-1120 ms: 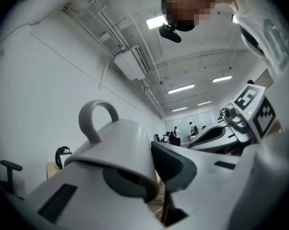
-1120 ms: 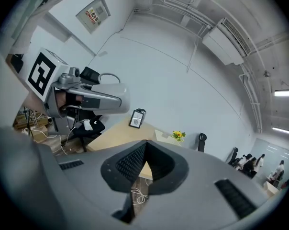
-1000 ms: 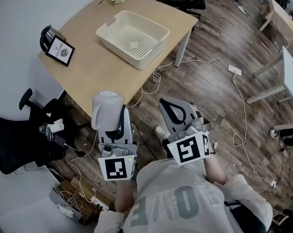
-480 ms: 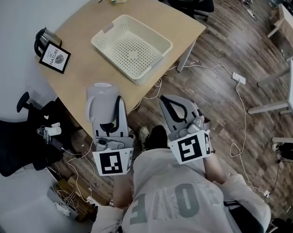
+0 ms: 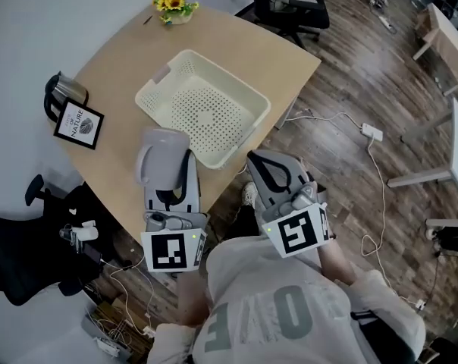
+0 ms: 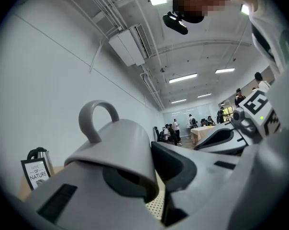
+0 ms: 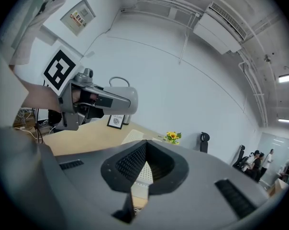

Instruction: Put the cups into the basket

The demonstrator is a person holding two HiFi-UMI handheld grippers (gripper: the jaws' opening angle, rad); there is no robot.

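Left gripper (image 5: 170, 174) clamped on cup (image 5: 161, 156); basket (image 5: 253, 101) near, at 1 o'clock from it, long axis 10-to-4. Right gripper (image 5: 265, 167) pinched closed, nothing held.

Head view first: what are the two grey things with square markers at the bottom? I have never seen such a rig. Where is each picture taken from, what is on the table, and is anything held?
There is no robot here: a person holds a two-jaw gripper in each hand. The head view looks down from a camera on the person's head. The other two views ride on the grippers and look along their jaws. The left gripper is clamped on a white cup. The right gripper is shut and empty. On the table stand an empty basket, flowers, a framed sign and a jug.
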